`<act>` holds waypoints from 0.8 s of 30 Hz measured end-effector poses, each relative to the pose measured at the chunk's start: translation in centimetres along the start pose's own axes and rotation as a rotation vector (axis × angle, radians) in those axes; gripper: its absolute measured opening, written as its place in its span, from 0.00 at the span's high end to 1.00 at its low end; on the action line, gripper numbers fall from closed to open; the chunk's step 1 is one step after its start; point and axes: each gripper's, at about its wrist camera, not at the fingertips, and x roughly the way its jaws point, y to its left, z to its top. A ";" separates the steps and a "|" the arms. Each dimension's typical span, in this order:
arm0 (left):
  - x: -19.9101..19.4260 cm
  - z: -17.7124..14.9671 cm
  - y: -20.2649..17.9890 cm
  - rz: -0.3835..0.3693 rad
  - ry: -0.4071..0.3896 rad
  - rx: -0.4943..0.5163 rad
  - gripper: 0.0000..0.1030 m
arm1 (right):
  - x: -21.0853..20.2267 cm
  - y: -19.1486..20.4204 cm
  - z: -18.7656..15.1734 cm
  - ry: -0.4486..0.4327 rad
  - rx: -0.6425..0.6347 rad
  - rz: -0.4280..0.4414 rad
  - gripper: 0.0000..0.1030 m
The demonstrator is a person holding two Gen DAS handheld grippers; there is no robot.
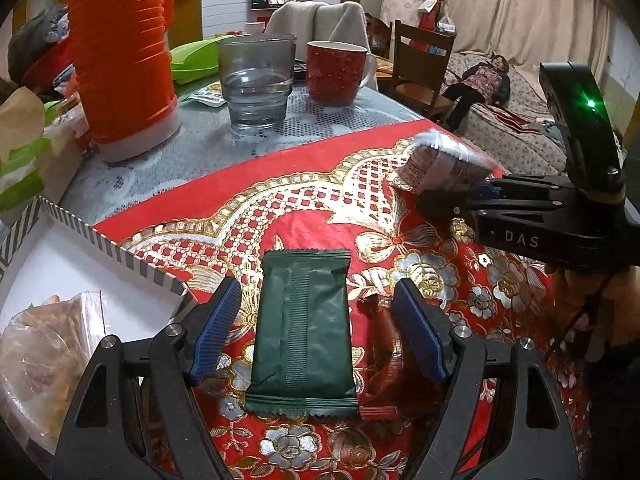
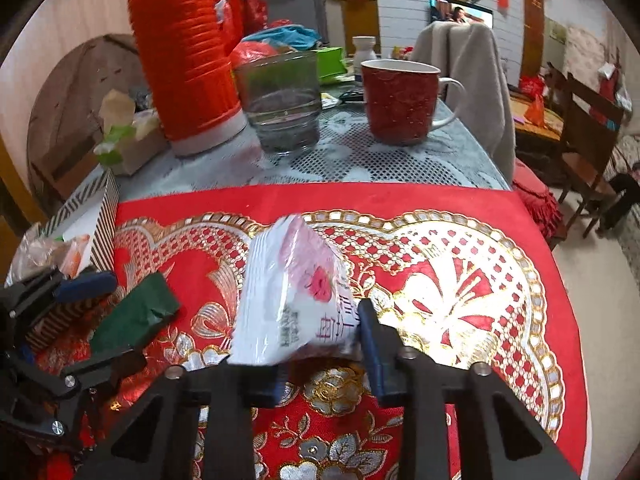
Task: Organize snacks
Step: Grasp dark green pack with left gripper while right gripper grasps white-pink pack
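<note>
- Left wrist view: left gripper (image 1: 316, 320) stands wide, pads either side of the green packet (image 1: 302, 332) at lower centre, not pressing; a red-brown wrapper (image 1: 382, 344) lies just beside it, inside the right pad; advise closing on the green packet alone; striped box (image 1: 120, 254) at lower left, judged the destination.
- Right wrist view: right gripper (image 2: 320, 344) clamped on the white snack pouch (image 2: 292, 284) at centre, above the red worktop (image 2: 460, 288); grip sits at the pouch's lower end; carry gently to avoid slipping.

green packet (image 1: 303, 332) between spread fingers (image 1: 214, 330); red cloth (image 1: 240, 200)
</note>
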 end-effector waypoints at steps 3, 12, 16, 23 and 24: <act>0.0 0.1 -0.1 -0.018 0.005 0.005 0.28 | -0.1 0.6 0.0 -0.004 -0.021 0.006 0.84; -0.2 0.2 1.9 0.054 0.003 -0.074 0.89 | -1.2 0.3 -0.4 -0.047 0.008 0.080 0.86; -0.4 0.3 2.4 0.031 -0.003 -0.090 0.91 | -2.7 0.4 -0.4 -0.102 0.026 0.125 0.86; -2.1 0.5 0.8 -0.052 -0.095 -0.009 0.66 | -2.7 0.4 -0.6 -0.114 0.057 0.097 0.86; -2.0 0.4 0.4 -0.068 -0.091 0.010 0.56 | -2.6 0.4 -0.7 -0.111 0.057 0.095 0.86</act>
